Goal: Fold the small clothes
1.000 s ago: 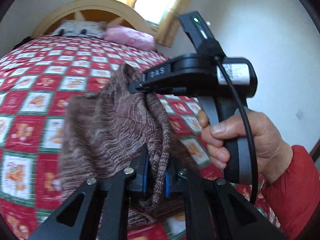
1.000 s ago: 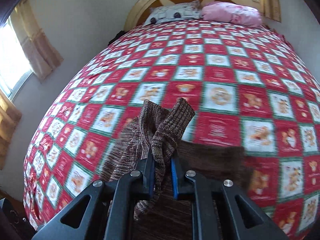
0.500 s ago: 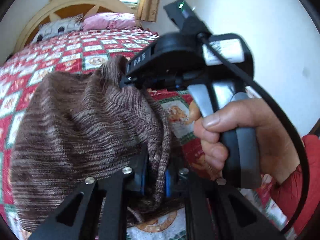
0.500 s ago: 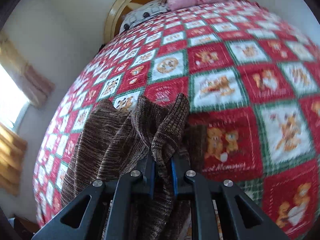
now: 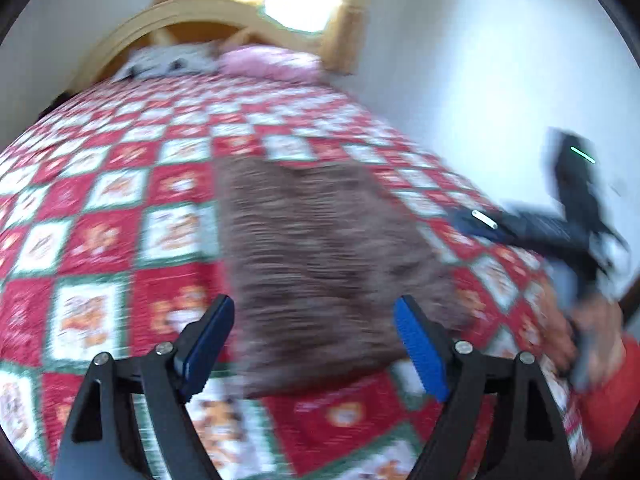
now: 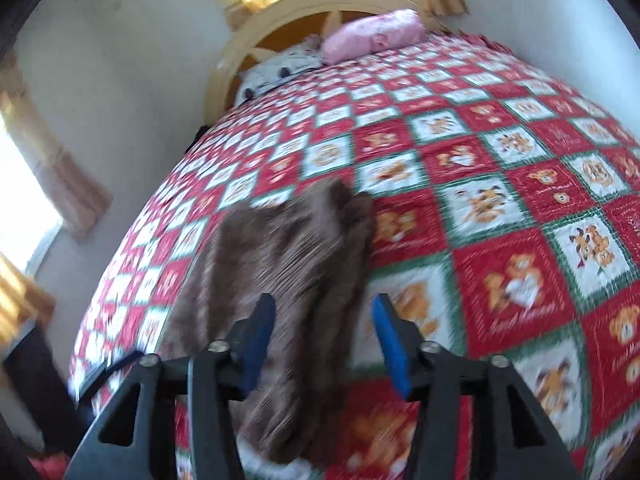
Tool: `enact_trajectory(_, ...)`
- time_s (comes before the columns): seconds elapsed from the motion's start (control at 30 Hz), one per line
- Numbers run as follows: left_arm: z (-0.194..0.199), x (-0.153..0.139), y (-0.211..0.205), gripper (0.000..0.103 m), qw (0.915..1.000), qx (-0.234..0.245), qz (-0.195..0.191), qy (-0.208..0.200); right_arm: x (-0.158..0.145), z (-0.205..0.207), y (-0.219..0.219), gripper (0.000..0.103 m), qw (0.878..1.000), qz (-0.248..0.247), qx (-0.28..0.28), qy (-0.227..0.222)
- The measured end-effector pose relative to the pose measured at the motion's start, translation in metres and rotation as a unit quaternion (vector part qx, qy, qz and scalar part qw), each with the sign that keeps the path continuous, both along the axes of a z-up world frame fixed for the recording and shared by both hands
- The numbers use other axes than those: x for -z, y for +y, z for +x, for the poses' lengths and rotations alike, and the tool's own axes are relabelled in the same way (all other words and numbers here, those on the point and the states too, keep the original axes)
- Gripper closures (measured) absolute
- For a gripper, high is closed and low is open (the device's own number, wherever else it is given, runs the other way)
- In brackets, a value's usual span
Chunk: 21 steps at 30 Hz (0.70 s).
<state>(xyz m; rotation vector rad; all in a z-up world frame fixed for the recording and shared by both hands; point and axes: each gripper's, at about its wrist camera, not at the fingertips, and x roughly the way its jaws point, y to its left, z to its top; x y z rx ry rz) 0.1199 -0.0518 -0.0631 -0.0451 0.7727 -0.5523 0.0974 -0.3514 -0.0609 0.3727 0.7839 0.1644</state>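
A brown knitted garment [image 5: 320, 248] lies spread on the red, white and green patchwork bedspread [image 5: 104, 216]. My left gripper [image 5: 314, 324] is open, its blue pads apart over the garment's near edge, holding nothing. My right gripper [image 6: 322, 328] is also open above the garment [image 6: 292, 272], which looks folded into a narrow strip in the right wrist view. The right gripper [image 5: 480, 224] also shows in the left wrist view at the right, blurred, held by a hand in a red sleeve. Both views are motion-blurred.
A wooden arched headboard [image 6: 304, 12] with a pink pillow [image 6: 372, 34] and a white patterned pillow [image 6: 280, 68] stands at the far end of the bed. White walls flank the bed. Curtained windows are at the left [image 6: 24, 184] and behind the headboard.
Both grippers were shut on the brown garment and held it up. Now both have opened and let go, and the garment lies on the bedspread. The right gripper has moved off to the right.
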Motion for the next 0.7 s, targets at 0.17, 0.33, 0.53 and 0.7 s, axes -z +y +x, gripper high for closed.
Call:
enact_trajectory(0.17, 0.02, 0.025, -0.013, 0.018, 0.9974, -0.03, 0.06, 0.029, 0.016, -0.029, 0.052, 0.05, 0.994, -0.109, -0.025, 0.002)
enact_trajectory(0.33, 0.013, 0.051, -0.015, 0.016, 0.9936, -0.043, 0.095, 0.043, 0.051, -0.038, 0.062, 0.092, 0.985, -0.165, -0.026, 0.038)
enact_trajectory(0.53, 0.022, 0.033, -0.004, 0.012, 0.9922, -0.042, 0.106, 0.051, 0.048, -0.052, 0.044, 0.092, 0.989, -0.132, -0.044, 0.051)
enact_trajectory(0.7, 0.062, -0.006, -0.009, 0.012, 0.9941, -0.055, 0.093, -0.012, -0.007, -0.036, 0.037, 0.089, 0.99, -0.134, -0.039, -0.013)
